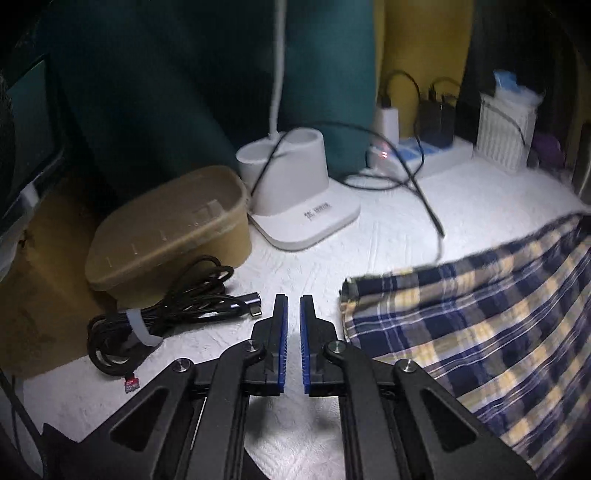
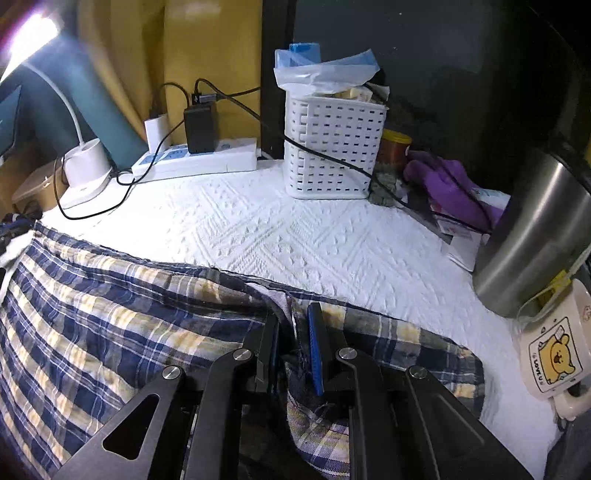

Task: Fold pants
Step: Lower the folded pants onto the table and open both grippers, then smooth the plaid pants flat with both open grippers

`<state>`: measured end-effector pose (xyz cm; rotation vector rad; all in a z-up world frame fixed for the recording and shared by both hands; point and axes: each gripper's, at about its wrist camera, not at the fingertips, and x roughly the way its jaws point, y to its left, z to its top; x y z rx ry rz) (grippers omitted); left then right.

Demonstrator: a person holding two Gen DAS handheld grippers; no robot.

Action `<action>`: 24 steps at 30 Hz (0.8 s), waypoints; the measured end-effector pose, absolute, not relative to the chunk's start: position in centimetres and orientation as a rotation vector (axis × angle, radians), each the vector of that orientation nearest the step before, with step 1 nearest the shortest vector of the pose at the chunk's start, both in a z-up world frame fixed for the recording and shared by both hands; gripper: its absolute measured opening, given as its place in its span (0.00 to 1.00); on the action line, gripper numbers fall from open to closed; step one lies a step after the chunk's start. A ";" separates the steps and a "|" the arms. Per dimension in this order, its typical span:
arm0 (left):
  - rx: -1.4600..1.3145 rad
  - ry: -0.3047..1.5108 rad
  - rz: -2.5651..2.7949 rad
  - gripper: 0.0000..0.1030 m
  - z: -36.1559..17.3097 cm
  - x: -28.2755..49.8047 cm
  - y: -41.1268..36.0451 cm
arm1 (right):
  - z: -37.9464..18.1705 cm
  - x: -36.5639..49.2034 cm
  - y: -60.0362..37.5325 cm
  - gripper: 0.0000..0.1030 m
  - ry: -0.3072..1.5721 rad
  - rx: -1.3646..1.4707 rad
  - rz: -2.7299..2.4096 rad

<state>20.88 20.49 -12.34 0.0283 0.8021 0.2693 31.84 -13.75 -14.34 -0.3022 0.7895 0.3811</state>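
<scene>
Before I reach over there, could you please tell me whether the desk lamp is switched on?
On: the lamp head glows bright white in the right wrist view.

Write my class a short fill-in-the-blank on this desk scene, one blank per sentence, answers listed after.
1. The right gripper is shut on the plaid ____.
2. The left gripper is shut and holds ____.
3. The bundled black cable lies in front of a ____ box.
4. The mug shows a yellow ____.

Answers: pants; nothing; brown; bear
</scene>
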 end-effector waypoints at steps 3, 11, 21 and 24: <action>0.017 0.782 0.219 0.05 -11.1 20.5 19.5 | -14.2 31.7 -13.8 0.26 0.781 -0.306 0.380; 0.020 0.793 0.115 0.25 -9.6 19.5 15.4 | -10.4 28.3 -16.8 1.00 0.667 -0.262 0.343; 0.005 0.839 0.080 0.29 -10.0 17.2 13.5 | -10.4 25.2 -25.1 0.94 0.700 -0.169 0.259; 0.000 0.854 0.075 0.29 -10.4 17.0 13.1 | -10.5 25.1 -24.8 0.73 0.707 -0.192 0.289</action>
